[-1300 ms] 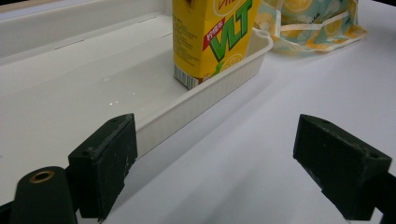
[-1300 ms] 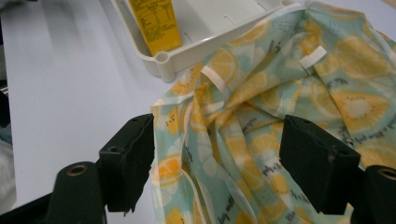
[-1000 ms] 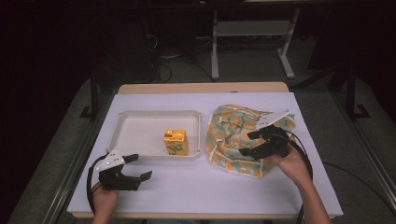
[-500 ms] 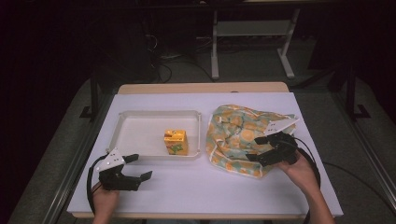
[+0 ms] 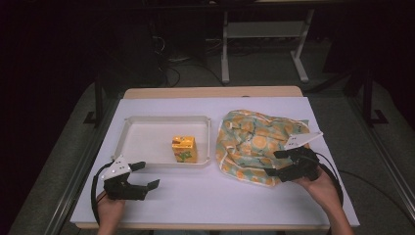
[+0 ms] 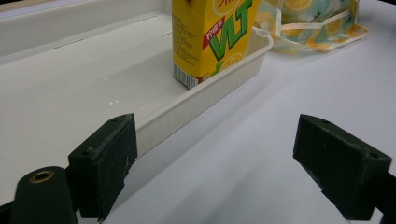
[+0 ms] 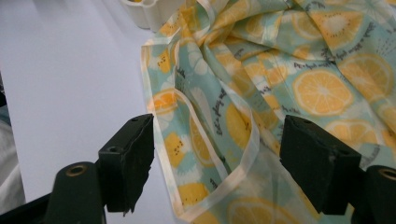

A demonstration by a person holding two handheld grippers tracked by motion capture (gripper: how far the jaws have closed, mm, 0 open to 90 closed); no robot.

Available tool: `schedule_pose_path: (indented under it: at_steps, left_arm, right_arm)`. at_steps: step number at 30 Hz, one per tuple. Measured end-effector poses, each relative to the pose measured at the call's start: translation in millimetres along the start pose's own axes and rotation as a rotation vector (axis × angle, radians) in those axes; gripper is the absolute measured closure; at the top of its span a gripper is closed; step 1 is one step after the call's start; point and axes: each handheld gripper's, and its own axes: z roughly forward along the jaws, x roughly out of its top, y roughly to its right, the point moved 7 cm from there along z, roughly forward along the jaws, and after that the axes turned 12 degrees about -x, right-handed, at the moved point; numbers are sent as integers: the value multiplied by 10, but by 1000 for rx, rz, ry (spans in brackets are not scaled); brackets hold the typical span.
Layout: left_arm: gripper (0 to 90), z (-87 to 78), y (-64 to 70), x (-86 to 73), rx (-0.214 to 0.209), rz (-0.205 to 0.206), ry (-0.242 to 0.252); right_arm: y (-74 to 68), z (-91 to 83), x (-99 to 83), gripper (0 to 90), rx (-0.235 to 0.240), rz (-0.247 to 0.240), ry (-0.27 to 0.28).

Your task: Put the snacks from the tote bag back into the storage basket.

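Straddling the cloth's (image 7: 280,70) hem at 5 o'clock, right claw (image 5: 289,165) spread, ready to pinch; left claw (image 5: 139,175) spread too, idle near tray (image 5: 147,122) holding carton (image 5: 185,149).

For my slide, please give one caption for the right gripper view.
Open right hand-held gripper poised over the hemmed edge of a lemon-print cloth on a white table.
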Motion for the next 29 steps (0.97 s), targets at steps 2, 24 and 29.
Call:
schedule_pose_path:
  at_steps: [2, 24, 29]
  left_arm:
    - [135, 4, 1, 0, 0, -1, 1]
    - [134, 49, 11, -2, -15, 0, -12]
    - [134, 65, 20, 6, -18, 6, -14]
  right_arm:
    - [4, -21, -35, 255, -1, 3, 3]
    - [-104, -106, -425, 268, -21, 49, 47]
    - [-128, -134, -427, 260, -26, 54, 74]
